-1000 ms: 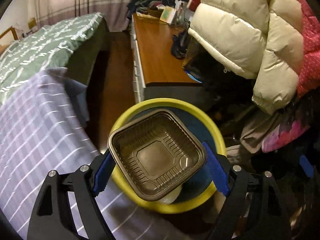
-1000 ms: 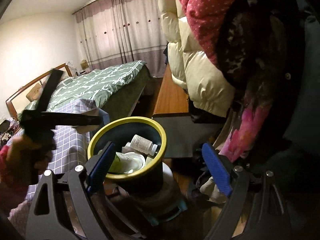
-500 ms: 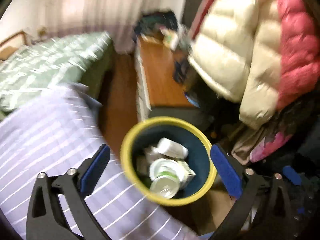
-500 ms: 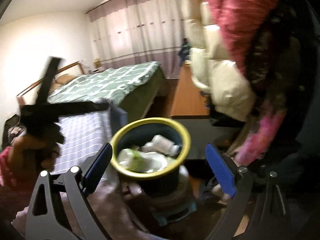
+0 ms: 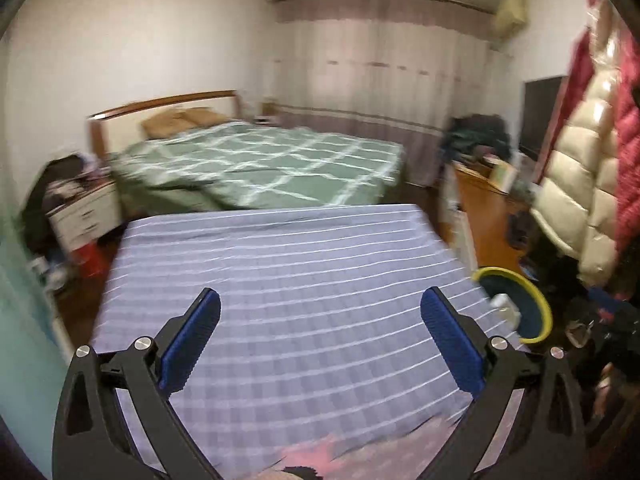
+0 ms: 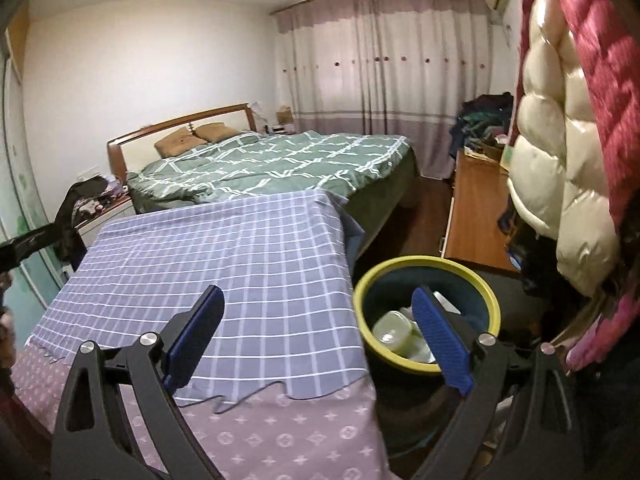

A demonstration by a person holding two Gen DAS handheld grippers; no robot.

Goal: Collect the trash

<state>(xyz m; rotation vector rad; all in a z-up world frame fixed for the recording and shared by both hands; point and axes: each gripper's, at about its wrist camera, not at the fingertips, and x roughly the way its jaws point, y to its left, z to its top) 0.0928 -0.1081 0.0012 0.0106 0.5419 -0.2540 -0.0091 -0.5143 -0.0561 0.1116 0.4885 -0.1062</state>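
Now both grippers are off the bin and face the table again.

1. Left gripper [image 5: 320, 336]: 1 s ago a brown plastic tray sat between its blue pads, directly over the yellow-rimmed trash bin [image 5: 536, 304]. Half a sec. ago the tray was gone from the pads and the bin showed below them. At present the jaws stand fully spread with nothing between them, over the checked tablecloth [image 5: 280, 280]. The bin has slid out to approx. 3 o'clock in the left wrist view.

2. Right gripper [image 6: 320, 336]: jaws wide apart, nothing held. Its view has swung off the bin, which was centred 1 s ago; now the bin [image 6: 360, 284] sits at approx. 4 o'clock, partly behind the right finger. White and pale-green containers [image 6: 390, 330] lie inside it; the brown tray cannot be made out there.

3. Meaning for task: drop-off looks complete; one item fewer to collect. No trash shows on the cloth in either view, so collection is judged near done or done, unless items lie out of frame. Next step, if any: scan for remaining trash.
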